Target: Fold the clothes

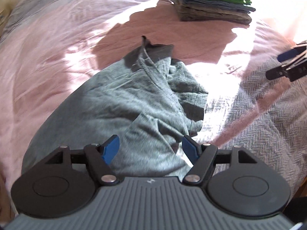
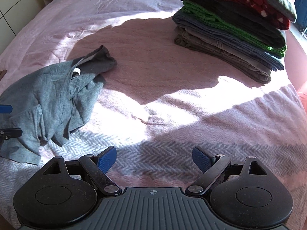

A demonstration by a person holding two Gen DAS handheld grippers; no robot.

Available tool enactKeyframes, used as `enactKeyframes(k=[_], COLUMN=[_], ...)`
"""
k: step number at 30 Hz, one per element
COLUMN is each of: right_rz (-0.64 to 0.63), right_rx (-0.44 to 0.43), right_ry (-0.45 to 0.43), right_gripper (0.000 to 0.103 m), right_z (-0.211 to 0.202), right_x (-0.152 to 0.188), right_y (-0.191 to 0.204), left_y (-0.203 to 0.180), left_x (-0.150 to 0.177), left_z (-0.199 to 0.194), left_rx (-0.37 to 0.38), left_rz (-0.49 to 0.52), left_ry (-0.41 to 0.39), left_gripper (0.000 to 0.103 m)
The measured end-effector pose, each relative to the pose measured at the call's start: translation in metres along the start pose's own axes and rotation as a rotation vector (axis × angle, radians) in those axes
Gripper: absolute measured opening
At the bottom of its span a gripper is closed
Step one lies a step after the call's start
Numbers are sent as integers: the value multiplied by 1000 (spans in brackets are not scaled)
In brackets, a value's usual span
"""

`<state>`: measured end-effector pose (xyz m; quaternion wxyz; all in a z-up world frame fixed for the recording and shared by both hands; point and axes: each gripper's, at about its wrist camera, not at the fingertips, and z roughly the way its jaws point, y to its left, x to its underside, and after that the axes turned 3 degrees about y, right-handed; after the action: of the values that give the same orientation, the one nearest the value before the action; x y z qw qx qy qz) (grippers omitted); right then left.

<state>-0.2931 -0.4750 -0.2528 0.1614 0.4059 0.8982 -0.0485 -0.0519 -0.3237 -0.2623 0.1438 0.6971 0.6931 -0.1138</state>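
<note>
A crumpled grey garment [image 1: 122, 103] lies in a heap on the pink bed cover [image 1: 48, 53]. My left gripper [image 1: 150, 149] hangs open just above the garment's near end, cloth showing between the blue pads but not pinched. In the right wrist view the same grey garment [image 2: 51, 95] lies at the left. My right gripper [image 2: 154, 160] is open over bare bed cover [image 2: 153, 72], well to the right of the garment, with nothing between its fingers. The right gripper [image 1: 287, 63] also shows at the right edge of the left wrist view, and a left fingertip [image 2: 5, 108] pokes in at the left edge.
A tall stack of folded clothes [image 2: 236, 28], grey, blue, green, dark and red, stands at the far right of the bed; it shows too as the stack [image 1: 213, 2] at the top. Bright sunlight and shadow cross the cover. White furniture [image 2: 11, 5] stands beyond the bed's far left.
</note>
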Motion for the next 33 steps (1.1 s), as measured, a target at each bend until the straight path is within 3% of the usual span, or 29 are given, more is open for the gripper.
enactKeyframes(k=[4,7,9,10,11,13,15,17,21,23,26,27,28,29,31,33], right_rz=[-17,-20,-24,-27,-31,-48,-62,-80,-86,-70,-11,20,53,94,157,142], right_rx=[-1,4,-4,-10,-18,-42,-76,-136,-242,-314,-371,-393,-422,-484,-617,-571], right_ry=[-14,-28,-42,-50,-59,-85,-124,-170,-207,-188,-161,-144,-127,-113,-115,-172], right_gripper=[89,89,89,89,89,89,88,88,88,88,88,80,66,40,3,0], right_z=[27,44,53,57,61,68,73,78,98,117,151,161,170,174,172,149], right_x=[-11,-23,-32,-37,-42,-55,-69,-87,-122,-141,-162,-167,-172,-174,-174,-173], right_y=[-7,-10,-9,-9,-8,-4,2,11,30,38,48,49,51,49,47,48], left_y=[12,27,35,40,46,58,78,108,201,242,288,296,303,310,316,313], left_x=[-8,-6,-3,-2,-1,1,-1,-4,-10,-14,-25,-25,-25,-26,-19,-13], left_z=[30,52,58,57,55,42,21,-5,-56,-66,-66,-62,-58,-54,-48,-47], left_rx=[18,76,119,149,184,213,190,136,14,-29,-81,-82,-83,-84,-72,-64], left_rz=[61,62,40,20,-5,-41,-78,-143,-390,-466,-499,-506,-512,-519,-517,-503], left_ry=[30,77,85,79,67,24,-49,-135,-317,-358,-361,-356,-351,-346,-334,-317], left_gripper=[70,67,38,15,6,5,5,4,4,3,3,3,3,3,3,3])
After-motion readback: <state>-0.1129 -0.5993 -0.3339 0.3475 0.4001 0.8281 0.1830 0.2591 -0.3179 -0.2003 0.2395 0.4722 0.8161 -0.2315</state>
